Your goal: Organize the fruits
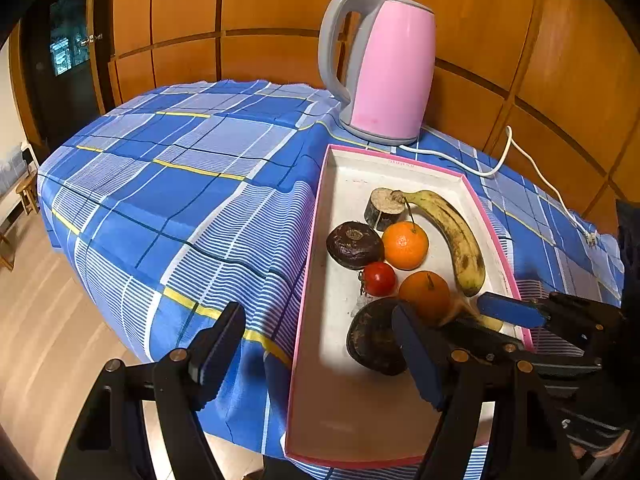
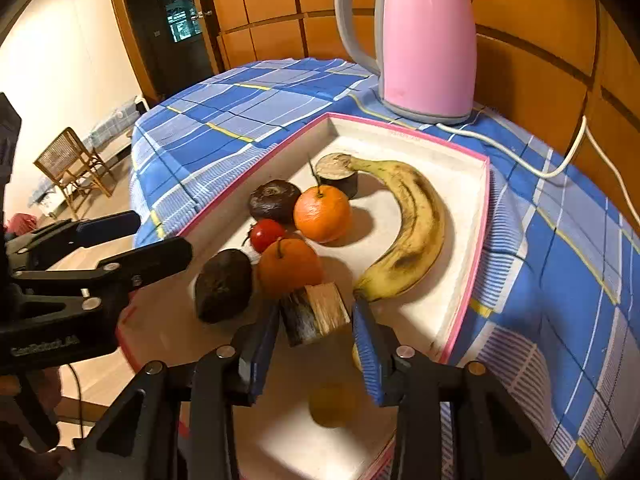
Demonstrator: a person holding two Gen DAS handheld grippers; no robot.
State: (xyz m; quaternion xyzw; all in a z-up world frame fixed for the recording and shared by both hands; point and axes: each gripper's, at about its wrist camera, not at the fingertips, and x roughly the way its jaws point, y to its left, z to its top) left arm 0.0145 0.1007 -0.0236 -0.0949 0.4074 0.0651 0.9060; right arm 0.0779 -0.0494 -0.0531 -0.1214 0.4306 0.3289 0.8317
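Observation:
A pink-rimmed white tray [image 1: 308,280] [image 2: 472,264] holds a banana [image 1: 452,228] [image 2: 416,224], two oranges [image 1: 405,246] [image 2: 322,214], a tomato [image 1: 378,278] [image 2: 267,234], two dark fruits [image 1: 354,244] [image 2: 224,284] and a cut cane stub [image 1: 384,208] [image 2: 338,174]. A second cane stub [image 2: 314,314] sits between the fingers of my right gripper [image 2: 316,320] [image 1: 486,320], low over the tray's near end; a thin gap shows at the right pad. My left gripper [image 1: 320,344] [image 2: 164,234] is open, straddling the tray's left rim, with nothing held.
A pink kettle [image 1: 388,68] [image 2: 424,40] stands behind the tray, its white cord [image 1: 500,160] trailing right over the blue checked cloth [image 1: 180,184]. A blurred yellow object [image 2: 332,404] lies under the right gripper. The table edge drops off at the left.

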